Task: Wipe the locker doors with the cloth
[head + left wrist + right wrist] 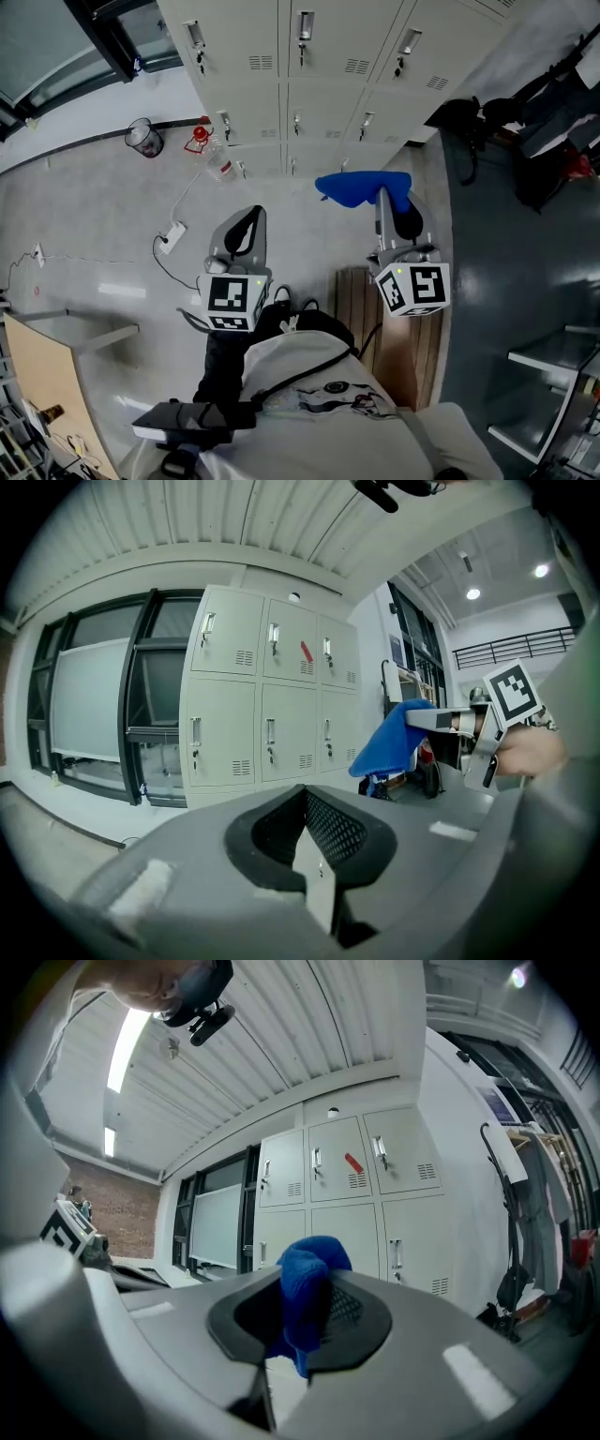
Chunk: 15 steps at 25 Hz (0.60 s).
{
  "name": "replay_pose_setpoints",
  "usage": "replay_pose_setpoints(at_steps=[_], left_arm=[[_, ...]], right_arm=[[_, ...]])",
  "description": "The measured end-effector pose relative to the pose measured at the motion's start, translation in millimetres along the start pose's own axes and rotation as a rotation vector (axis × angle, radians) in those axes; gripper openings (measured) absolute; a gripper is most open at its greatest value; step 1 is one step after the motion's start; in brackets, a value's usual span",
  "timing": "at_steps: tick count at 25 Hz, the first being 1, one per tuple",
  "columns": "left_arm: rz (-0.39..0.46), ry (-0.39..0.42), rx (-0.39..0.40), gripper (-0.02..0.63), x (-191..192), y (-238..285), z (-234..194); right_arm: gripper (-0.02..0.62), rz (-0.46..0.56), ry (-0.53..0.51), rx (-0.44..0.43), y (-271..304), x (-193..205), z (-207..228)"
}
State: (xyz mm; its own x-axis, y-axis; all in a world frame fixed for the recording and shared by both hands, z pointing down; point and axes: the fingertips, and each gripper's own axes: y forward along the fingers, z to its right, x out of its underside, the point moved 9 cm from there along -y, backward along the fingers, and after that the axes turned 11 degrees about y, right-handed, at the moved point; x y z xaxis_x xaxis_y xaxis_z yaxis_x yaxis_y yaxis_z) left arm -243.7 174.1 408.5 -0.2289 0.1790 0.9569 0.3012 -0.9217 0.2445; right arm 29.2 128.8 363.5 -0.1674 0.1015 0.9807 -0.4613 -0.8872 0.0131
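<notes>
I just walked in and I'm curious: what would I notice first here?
The bright blue cloth, pinched in the right gripper, stands out against the pale grey lockers straight ahead. The left gripper beside it holds nothing, and a small red tag marks one upper locker door.

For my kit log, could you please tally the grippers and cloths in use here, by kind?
Grippers: 2 (left gripper, right gripper)
Blue cloth: 1, clamped in the right gripper
Total: 3
</notes>
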Motion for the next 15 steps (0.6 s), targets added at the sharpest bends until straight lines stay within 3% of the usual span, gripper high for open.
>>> replay_pose_setpoints(at_steps=[9, 15], left_arm=[[-0.001, 0.030, -0.031, 0.000, -6, -22, 47], [0.042, 0.018, -0.018, 0.000, -16, -25, 44]], right_arm=[[0.040, -0.013, 0.011, -0.064, -44, 6, 2], [0.038, 0.019, -0.028, -0.043, -58, -11, -4]])
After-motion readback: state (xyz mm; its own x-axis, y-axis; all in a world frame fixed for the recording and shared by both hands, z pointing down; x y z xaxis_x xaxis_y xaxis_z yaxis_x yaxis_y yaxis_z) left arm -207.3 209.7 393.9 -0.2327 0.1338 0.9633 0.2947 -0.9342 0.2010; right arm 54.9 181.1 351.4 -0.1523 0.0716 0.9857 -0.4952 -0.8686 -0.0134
